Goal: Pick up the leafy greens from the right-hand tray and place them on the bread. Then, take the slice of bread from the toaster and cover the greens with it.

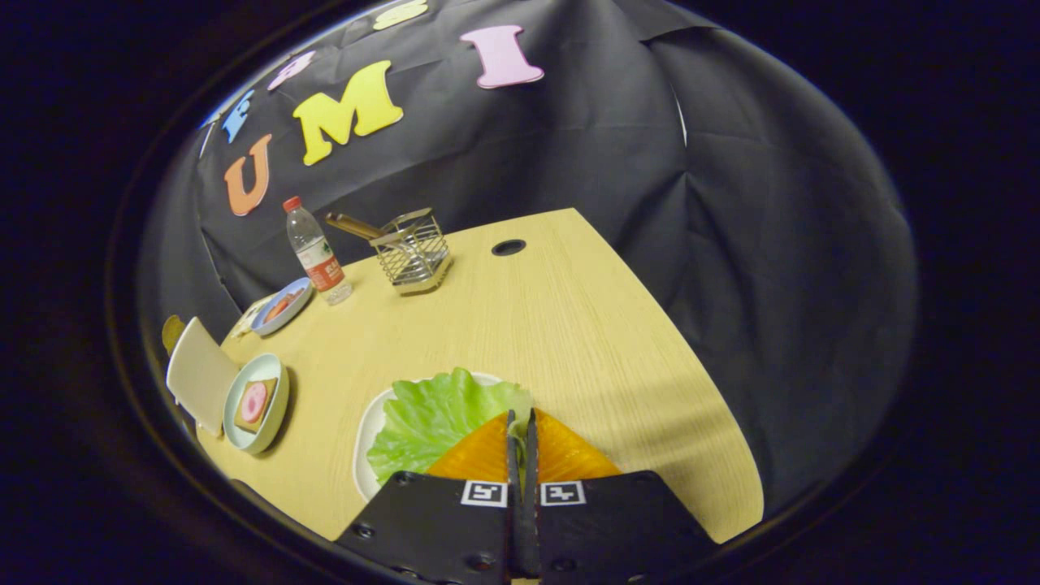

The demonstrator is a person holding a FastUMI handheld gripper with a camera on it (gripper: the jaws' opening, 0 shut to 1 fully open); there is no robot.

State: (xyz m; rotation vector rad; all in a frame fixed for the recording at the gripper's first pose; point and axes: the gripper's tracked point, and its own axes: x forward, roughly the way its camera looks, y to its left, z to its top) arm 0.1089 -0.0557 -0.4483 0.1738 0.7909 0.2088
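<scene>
My claw [521, 426] is pinched together over the greens at the bottom centre of the frame.

The light wood table [561, 325] sits against black cloth walls. The leafy greens [439, 414] lie on a white tray [367, 443], an orange piece [561, 455] over them; I can't tell whether the fingers grip a leaf edge. At far left a bread slice [199, 374] stands partly cut off, beside a bowl [258, 402] holding topped bread.

Riding on the claw [521, 431], the fisheye camera looks forward and down, close over the table [552, 325].
</scene>
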